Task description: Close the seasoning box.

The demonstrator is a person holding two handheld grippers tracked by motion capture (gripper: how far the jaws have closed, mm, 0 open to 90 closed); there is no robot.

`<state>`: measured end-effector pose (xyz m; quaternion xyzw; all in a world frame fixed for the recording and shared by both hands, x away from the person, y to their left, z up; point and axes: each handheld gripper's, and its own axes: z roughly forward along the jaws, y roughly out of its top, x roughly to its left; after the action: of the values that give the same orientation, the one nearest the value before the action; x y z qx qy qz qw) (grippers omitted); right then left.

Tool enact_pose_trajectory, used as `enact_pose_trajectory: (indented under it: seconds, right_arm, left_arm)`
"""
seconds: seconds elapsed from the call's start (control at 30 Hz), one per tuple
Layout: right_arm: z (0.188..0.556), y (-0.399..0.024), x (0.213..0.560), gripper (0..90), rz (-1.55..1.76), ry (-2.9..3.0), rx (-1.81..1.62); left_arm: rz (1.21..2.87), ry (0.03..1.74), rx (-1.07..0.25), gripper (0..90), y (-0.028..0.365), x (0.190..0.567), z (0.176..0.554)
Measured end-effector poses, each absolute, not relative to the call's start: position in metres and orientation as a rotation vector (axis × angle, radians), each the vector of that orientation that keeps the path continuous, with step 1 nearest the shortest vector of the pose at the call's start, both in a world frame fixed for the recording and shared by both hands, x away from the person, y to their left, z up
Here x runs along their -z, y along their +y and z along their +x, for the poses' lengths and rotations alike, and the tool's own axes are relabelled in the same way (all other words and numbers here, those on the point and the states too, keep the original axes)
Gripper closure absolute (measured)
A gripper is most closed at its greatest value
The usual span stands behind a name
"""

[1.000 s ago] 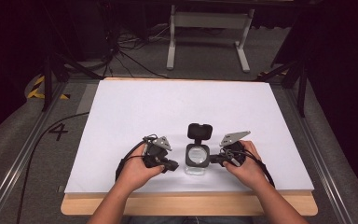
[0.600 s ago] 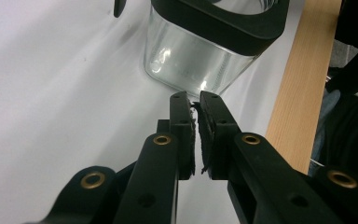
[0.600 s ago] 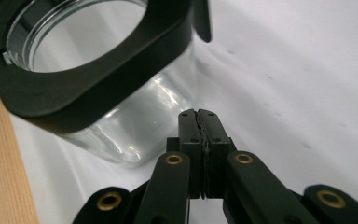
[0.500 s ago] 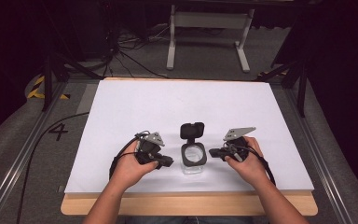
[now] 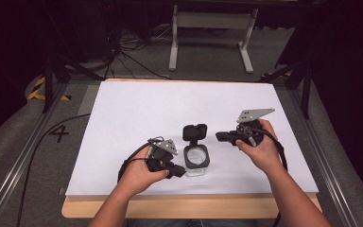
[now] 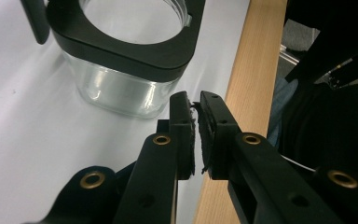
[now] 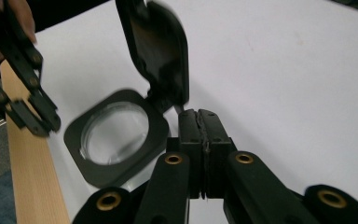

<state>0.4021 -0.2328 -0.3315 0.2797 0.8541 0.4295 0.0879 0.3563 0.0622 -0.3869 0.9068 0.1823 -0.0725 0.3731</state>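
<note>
high: overhead, far | gripper views: close (right perhaps blurred) | shared: jar (image 5: 196, 160)

The right gripper (image 5: 223, 136) has lifted away from the jar (image 5: 197, 161): 1 second ago its closed fingers sat against the jar's rim at 3 o'clock; now they hang clear, near the lid (image 5: 194, 132). The lid stands more upright. The left gripper (image 5: 178, 171) has edged up slightly at the jar's 8 o'clock, its fingers opening a crack, nothing between them.
</note>
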Motion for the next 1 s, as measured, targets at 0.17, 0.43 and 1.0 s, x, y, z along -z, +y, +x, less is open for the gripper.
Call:
enact_pose_trajectory:
  seconds: [0.17, 0.43, 1.0]
  right_arm:
    - [0.413, -0.222, 0.306, 89.9, 0.792, 2.535, -1.283]
    - [0.431, -0.202, 0.279, 90.0, 0.78, 2.531, -1.289]
    - [0.439, -0.173, 0.29, 90.0, 0.787, 2.653, -1.223]
  left_arm:
    - [2.335, 0.439, 0.211, 83.9, 0.055, 0.391, 0.354]
    - [2.305, 0.423, 0.192, 83.4, 0.048, 0.394, 0.352]
    - [2.309, 0.425, 0.158, 86.0, 0.045, 0.396, 0.353]
